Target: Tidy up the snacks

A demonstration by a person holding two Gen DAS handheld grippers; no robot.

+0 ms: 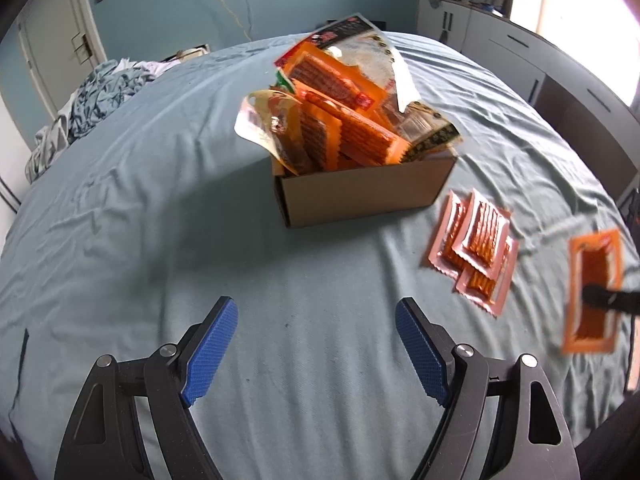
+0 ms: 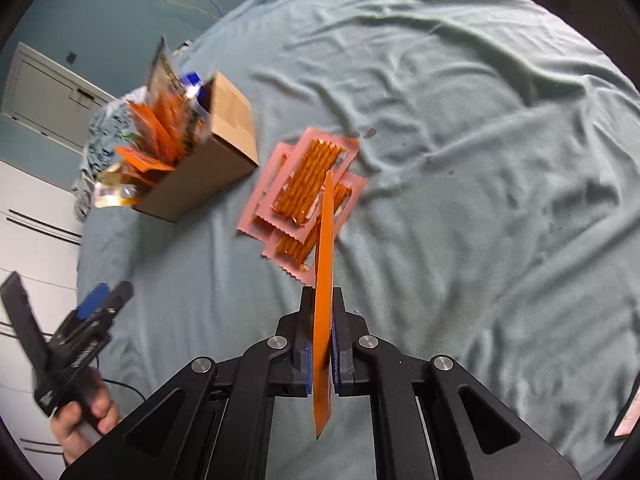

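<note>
Snack packet (image 2: 325, 280), flat glossy orange, pinched edge-on in right claw (image 2: 323, 344).

Black linkage arms, blue-padded fingers (image 1: 212, 354)

The orange snack packet (image 1: 594, 292) is smeared by motion blur, its print unreadable. The cardboard box (image 2: 208, 168) contents are blurred. The right hand-held gripper (image 1: 612, 300) is cut off by the right edge.

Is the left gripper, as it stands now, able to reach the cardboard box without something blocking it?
Probably yes. The left gripper is open and holds nothing, and only bare bedsheet lies between it and the cardboard box. The pink snack packets lie off to one side.
</note>
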